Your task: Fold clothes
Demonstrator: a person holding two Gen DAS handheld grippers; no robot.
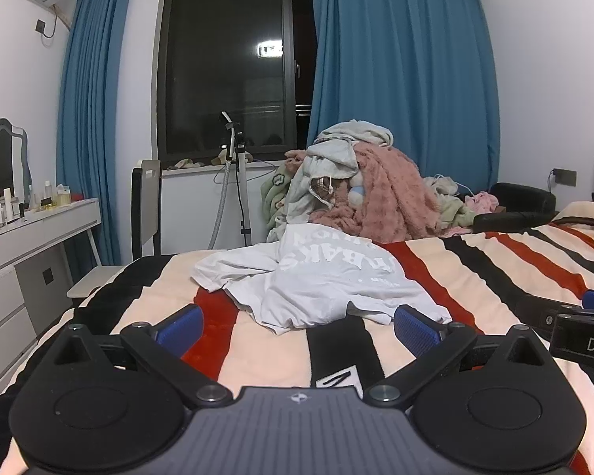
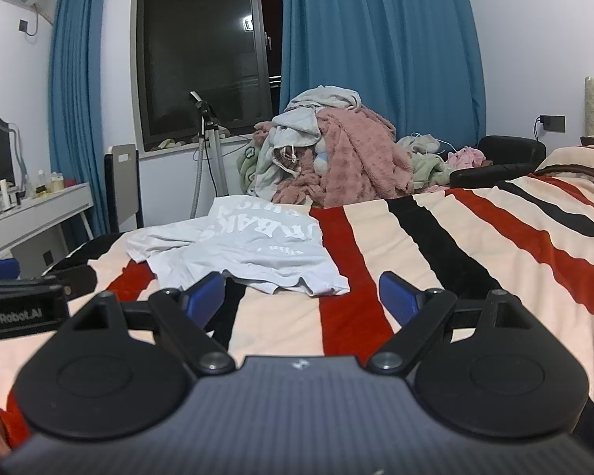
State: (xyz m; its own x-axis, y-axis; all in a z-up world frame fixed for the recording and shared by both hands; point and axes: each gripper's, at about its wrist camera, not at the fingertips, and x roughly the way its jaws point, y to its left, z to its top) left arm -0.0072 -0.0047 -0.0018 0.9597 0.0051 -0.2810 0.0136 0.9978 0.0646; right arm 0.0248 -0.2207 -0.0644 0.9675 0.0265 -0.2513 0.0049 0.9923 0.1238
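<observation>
A light grey T-shirt with white lettering (image 1: 316, 281) lies crumpled on the striped bed cover (image 1: 495, 273); it also shows in the right wrist view (image 2: 253, 249). My left gripper (image 1: 299, 326) is open and empty, just short of the shirt's near hem. My right gripper (image 2: 301, 297) is open and empty, near the shirt's near right corner. Each gripper's side shows in the other's view: the right gripper (image 1: 582, 328) and the left gripper (image 2: 16, 301).
A heap of clothes and a pink blanket (image 1: 360, 190) lies beyond the bed's far edge. A white dresser with bottles (image 1: 35, 233), a chair (image 1: 146, 206) and a garment steamer stand (image 1: 237, 182) are at the left. A black chair (image 1: 518, 202) is at the right.
</observation>
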